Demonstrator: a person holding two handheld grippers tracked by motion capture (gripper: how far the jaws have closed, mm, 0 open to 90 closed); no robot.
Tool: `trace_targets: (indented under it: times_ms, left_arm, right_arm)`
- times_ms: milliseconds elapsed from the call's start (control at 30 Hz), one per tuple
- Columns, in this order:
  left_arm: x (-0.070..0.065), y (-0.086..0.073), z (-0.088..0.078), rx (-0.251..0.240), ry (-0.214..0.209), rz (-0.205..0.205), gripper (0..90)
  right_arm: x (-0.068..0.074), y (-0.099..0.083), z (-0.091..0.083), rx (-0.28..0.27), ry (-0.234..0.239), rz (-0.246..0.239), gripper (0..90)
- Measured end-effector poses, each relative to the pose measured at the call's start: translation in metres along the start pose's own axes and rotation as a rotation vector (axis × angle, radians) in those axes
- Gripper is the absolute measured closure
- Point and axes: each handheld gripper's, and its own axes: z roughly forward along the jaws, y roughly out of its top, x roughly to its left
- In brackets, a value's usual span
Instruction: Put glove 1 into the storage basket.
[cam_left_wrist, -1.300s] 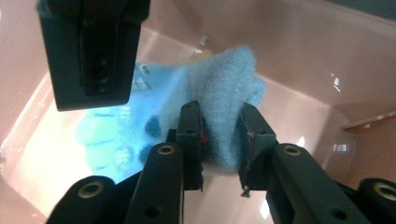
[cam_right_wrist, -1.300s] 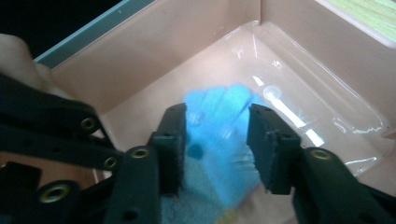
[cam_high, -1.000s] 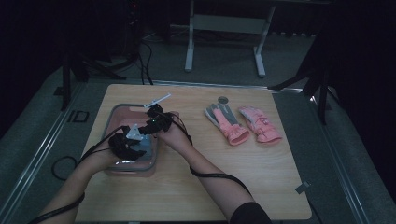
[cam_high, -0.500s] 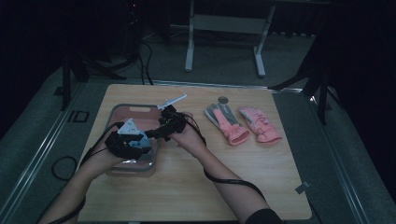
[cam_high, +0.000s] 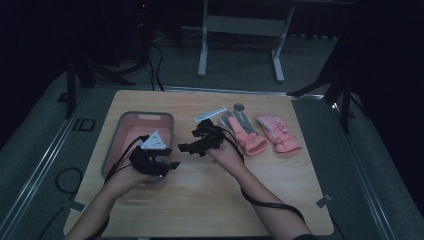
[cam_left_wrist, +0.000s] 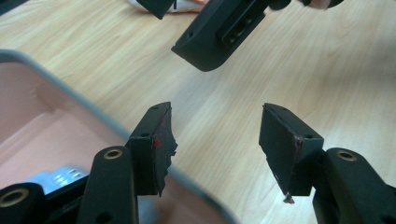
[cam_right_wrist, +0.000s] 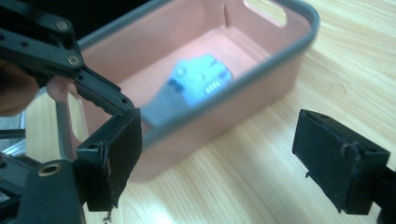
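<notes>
A pink bin with a grey rim (cam_high: 169, 120) stands on the left of the wooden table. In it lies a light blue and grey item (cam_right_wrist: 196, 79), blurred at the left gripper view's bottom edge (cam_left_wrist: 60, 176). My left gripper (cam_high: 167, 165) hovers at the bin's near right corner, open and holding nothing (cam_left_wrist: 215, 121). My right gripper (cam_high: 187, 148) sits just right of the bin over bare wood, pointing back at it, open and holding nothing (cam_right_wrist: 219, 140). Two pink gloves (cam_high: 245, 135) (cam_high: 277, 132) lie flat on the table's right half.
A small round grey disc (cam_high: 239, 106) lies behind the gloves near the far edge. Cables trail from both grippers across the table's near half (cam_high: 270, 205). A metal stand's legs (cam_high: 240, 45) are on the floor beyond the table.
Both grippers were over the bin. The right one has drawn out to the right over the table. The left one has pulled back to the bin's near right corner.
</notes>
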Motion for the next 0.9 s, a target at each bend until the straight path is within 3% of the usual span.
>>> trace_targets:
  times_ms: [233,533,833,900]
  left_arm:
    - [-0.024,0.006,0.015,-0.009,-0.028,0.027,44.6]
    - [-0.055,0.01,0.043,0.008,-0.05,0.102,42.8]
    - [-0.071,0.005,0.069,0.04,-0.043,0.128,33.8]
    - [-0.074,0.003,0.075,0.039,-0.062,0.118,32.6]
  right_arm:
    - [-0.008,-0.031,-0.016,0.005,-0.024,0.001,16.3]
    - [-0.022,-0.061,-0.039,-0.004,-0.054,0.039,16.3]
    - [-0.034,-0.087,-0.053,0.004,-0.092,0.047,14.4]
    - [-0.035,-0.09,-0.054,0.001,-0.089,0.05,14.4]
